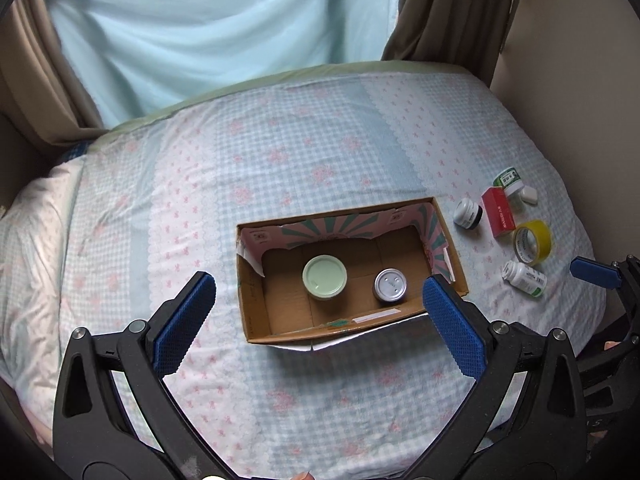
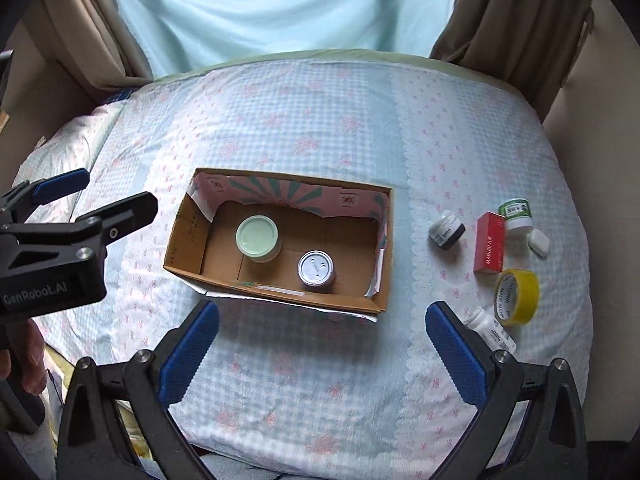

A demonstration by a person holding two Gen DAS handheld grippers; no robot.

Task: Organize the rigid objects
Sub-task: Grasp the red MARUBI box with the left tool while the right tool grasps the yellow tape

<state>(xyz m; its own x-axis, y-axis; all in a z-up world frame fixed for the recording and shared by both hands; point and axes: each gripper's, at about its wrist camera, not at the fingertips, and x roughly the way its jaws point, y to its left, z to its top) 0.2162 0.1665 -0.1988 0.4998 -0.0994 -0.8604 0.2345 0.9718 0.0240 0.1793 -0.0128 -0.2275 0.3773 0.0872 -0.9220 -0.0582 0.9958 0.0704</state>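
Cardboard box (image 2: 280,248) on checked bedspread (image 2: 320,128): pale-green-lidded jar (image 2: 257,238) and silver-topped tin (image 2: 316,270) inside, apart. Right of box, loose: black-and-white jar (image 2: 446,229), red carton (image 2: 490,248), green-labelled jar (image 2: 517,214), yellow tape roll (image 2: 516,296); white bottle (image 2: 490,330) partly hidden behind fingertip. Labels too small to read. Left gripper (image 1: 320,300), right gripper (image 2: 322,332): spread wide, holding nothing.

An open cardboard box (image 2: 188,236) lies on the bed; inside stand a jar with a pale green lid (image 2: 257,237) and a small silver tin (image 2: 316,270), apart from each other. To the right of the box lie a black-and-white jar (image 2: 446,229), a red carton (image 2: 490,247), a green-capped bottle (image 2: 517,214), a small white case (image 2: 539,242), a yellow tape roll (image 2: 516,297) and a white bottle (image 2: 490,329) on its side.
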